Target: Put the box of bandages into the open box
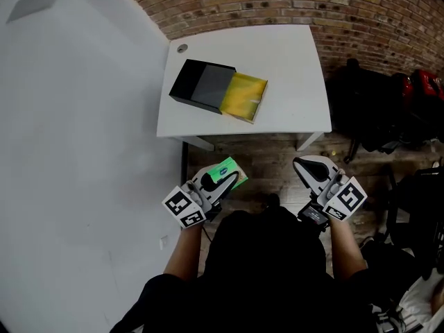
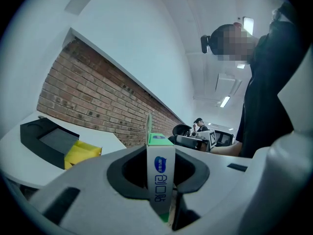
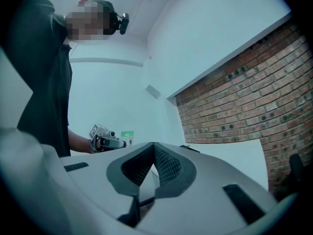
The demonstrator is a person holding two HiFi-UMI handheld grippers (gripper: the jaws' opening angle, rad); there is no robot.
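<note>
The box of bandages [image 1: 227,168] is small, green and white, and my left gripper [image 1: 223,177] is shut on it, below the table's near edge. In the left gripper view the box of bandages [image 2: 160,170] stands upright between the jaws, its flap up. The open box [image 1: 208,85] is black with a yellow inner tray [image 1: 244,96] slid out; it lies on the left half of the white table [image 1: 284,68]. My right gripper [image 1: 301,164] is shut with nothing in it; its tips meet in the right gripper view [image 3: 153,145].
A brick wall [image 1: 291,2] runs behind the table. A white wall [image 1: 76,116] stands at the left. Dark bags and a red thing [image 1: 392,109] sit on the floor to the right of the table. Another person [image 2: 198,126] is far off.
</note>
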